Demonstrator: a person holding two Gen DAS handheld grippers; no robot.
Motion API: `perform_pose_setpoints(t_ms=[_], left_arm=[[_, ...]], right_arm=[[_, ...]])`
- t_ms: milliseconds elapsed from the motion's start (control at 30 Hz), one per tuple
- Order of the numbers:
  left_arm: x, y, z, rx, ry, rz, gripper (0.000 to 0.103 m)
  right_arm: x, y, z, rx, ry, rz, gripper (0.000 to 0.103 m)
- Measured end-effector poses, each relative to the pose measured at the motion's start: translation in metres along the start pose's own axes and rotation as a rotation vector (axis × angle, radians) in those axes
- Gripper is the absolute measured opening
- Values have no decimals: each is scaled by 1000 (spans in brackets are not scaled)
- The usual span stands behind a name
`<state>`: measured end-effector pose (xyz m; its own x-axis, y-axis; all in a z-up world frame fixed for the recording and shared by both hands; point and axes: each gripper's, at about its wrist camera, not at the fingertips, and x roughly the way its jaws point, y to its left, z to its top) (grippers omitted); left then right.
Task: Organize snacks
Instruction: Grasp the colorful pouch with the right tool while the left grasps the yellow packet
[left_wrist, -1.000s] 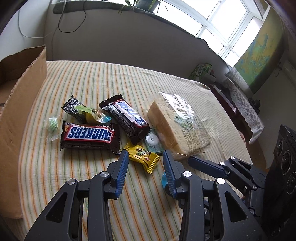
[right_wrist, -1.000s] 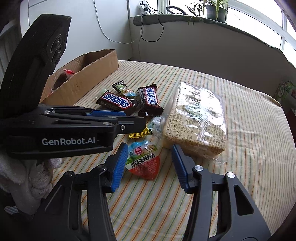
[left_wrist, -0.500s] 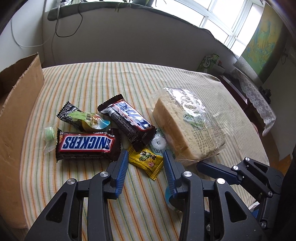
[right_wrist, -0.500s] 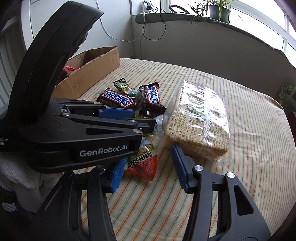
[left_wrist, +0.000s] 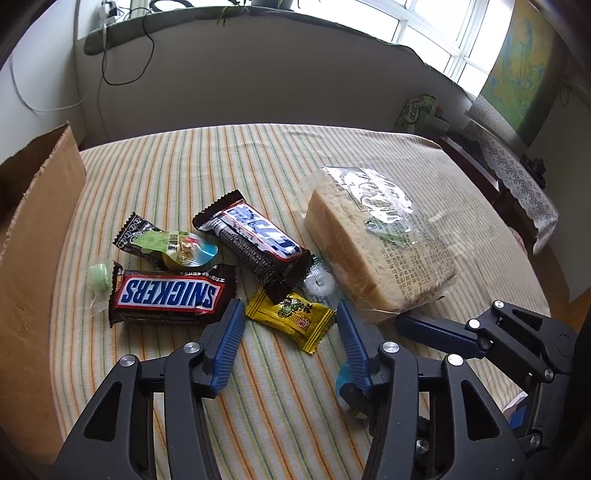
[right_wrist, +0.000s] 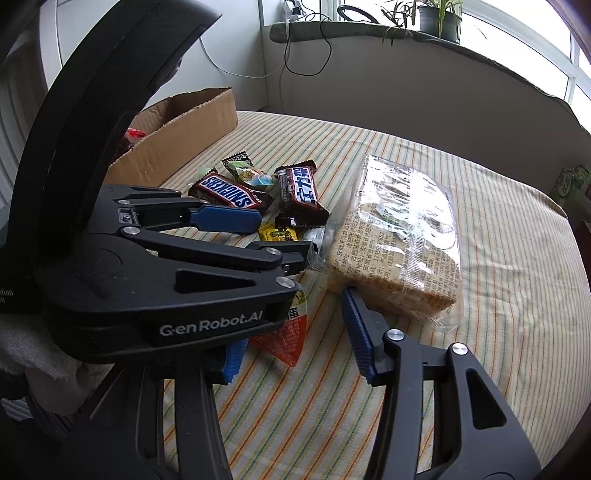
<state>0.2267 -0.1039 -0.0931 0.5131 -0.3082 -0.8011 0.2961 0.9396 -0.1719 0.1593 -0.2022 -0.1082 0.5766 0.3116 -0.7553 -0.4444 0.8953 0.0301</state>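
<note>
On the striped tablecloth (left_wrist: 295, 162), our left gripper (left_wrist: 290, 325), jaws just spread wider, frames the yellow candy (left_wrist: 291, 314); we should lower straight, pinch its middle, while the right gripper (right_wrist: 295, 332) waits open.

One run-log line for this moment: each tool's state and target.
left tool: jaws just opened wider, around yellow candy, not gripping | right tool: open over red packet | cardboard box: awaiting snacks

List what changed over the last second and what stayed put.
The left gripper moved in toward the yellow candy packet, and its jaws have just been opening; they now flank the packet without pressing it. The right gripper stayed open over the red pouch. No snack moved.
</note>
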Motion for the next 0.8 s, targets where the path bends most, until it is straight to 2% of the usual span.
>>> perform_pose_setpoints(t_ms=[67,167,233,500,700,800], left_arm=[[4,-7,1,41,-3,23,51],[8,-9,4,83,-7,22,50],[8,-9,4,111,-9,28,42],[2,-15,-3,179,-24,36,31],[-6,-10,-10,150,-16,-5,26],[-10,-9,-13,145,-19,0,25]], right_arm=[[1,-3,0,2,8,-5,35],[3,-10,-1,17,26,1,31],[2,-12,-1,21,23,-2,26],[-3,-17,-3,28,17,-12,26],[-12,-25,-9,52,12,-22,26],[-16,-26,-12,55,11,-25,26]])
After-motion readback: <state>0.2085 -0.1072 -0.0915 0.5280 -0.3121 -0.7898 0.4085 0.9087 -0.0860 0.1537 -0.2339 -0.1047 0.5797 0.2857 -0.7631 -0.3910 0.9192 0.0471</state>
